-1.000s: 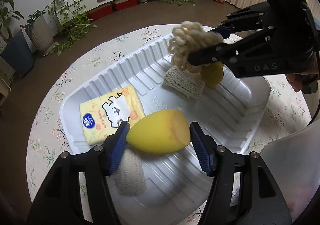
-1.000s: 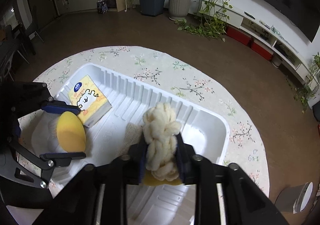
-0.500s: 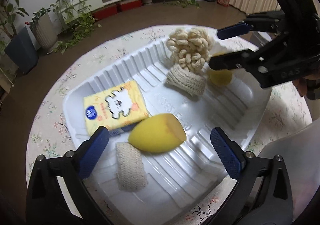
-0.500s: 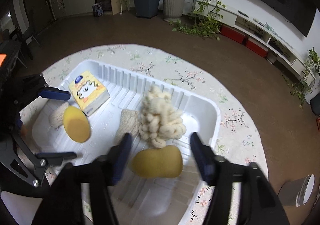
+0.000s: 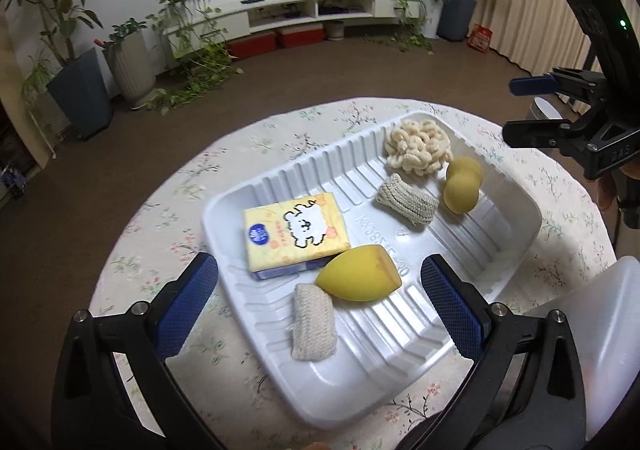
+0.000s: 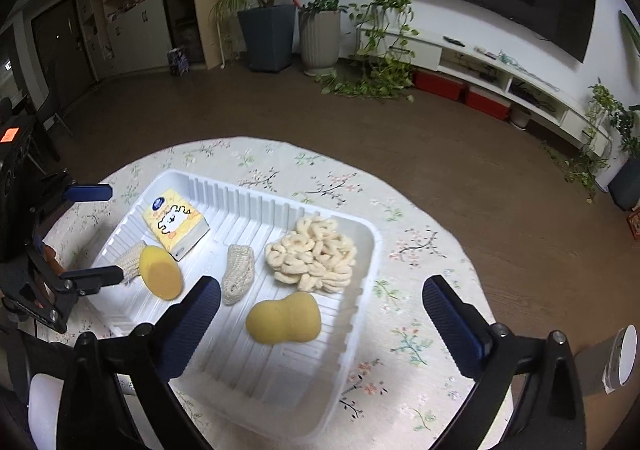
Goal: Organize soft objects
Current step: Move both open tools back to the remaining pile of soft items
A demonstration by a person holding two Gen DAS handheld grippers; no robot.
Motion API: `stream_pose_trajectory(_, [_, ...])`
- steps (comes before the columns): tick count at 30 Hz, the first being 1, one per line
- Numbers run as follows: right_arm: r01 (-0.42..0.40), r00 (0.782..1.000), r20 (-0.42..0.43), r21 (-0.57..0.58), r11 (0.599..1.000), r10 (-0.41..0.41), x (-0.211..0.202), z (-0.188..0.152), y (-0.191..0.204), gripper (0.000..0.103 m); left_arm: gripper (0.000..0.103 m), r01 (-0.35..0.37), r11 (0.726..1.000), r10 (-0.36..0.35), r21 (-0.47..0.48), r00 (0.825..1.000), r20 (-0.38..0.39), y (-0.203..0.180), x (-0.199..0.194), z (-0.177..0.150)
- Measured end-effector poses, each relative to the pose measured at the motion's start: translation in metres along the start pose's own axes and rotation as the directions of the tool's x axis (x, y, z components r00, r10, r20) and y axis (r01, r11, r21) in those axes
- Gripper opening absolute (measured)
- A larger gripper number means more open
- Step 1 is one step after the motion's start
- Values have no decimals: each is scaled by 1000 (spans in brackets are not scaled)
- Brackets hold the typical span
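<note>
A white ribbed tray (image 5: 460, 250) (image 6: 280, 382) holds a yellow tissue pack (image 5: 296, 230) (image 6: 176, 222), a yellow egg-shaped sponge (image 5: 356, 278) (image 6: 160, 272), two cream woven pads (image 5: 312, 324) (image 5: 406, 200), a cream rope bundle (image 5: 418, 146) (image 6: 314, 254) and a gourd-shaped yellow sponge (image 5: 462, 186) (image 6: 284, 318). My left gripper (image 5: 318, 270) hangs open above the tray's near end, touching nothing. My right gripper (image 6: 320, 290) (image 5: 528, 106) is opening its jaws above the other end, with nothing gripped between them.
The tray lies on a round table with a floral cloth (image 5: 168, 218). A translucent white container (image 5: 592, 330) stands at the table's near right edge. A small white cup (image 6: 620, 358) sits off the table's right. Potted plants and a low TV shelf stand far behind.
The left gripper let go of the egg-shaped sponge and the right let go of the rope bundle; both things now lie in the tray. Both grippers opened wide and drew back and up.
</note>
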State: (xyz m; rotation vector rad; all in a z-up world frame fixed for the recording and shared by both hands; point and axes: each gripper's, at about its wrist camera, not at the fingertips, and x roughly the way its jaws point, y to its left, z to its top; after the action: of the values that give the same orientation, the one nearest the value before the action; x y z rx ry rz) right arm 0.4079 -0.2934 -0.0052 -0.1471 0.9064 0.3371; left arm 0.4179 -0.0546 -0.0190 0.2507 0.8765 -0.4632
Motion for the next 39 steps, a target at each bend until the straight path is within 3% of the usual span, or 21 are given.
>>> stream_pose_trajectory(9, [38, 998, 43, 48, 998, -40, -48, -19, -16, 103, 103, -48, 993, 57, -108, 995, 82, 20, -58, -19])
stream_pose_trajectory(19, [7, 995, 99, 140, 990, -21, -123, -102, -12, 103, 103, -75, 970, 110, -232, 984, 143, 12, -143, -102])
stream_pose_trajectory(31, [-57, 995, 93, 175, 983, 42, -192, -232, 66, 103, 103, -85, 958, 129, -273, 981, 144, -65, -201, -210])
stream_pose_trajectory(39, [-74, 993, 101, 111, 991, 63, -201, -274, 142, 103, 103, -121, 959, 152, -257, 983, 101, -117, -204, -250])
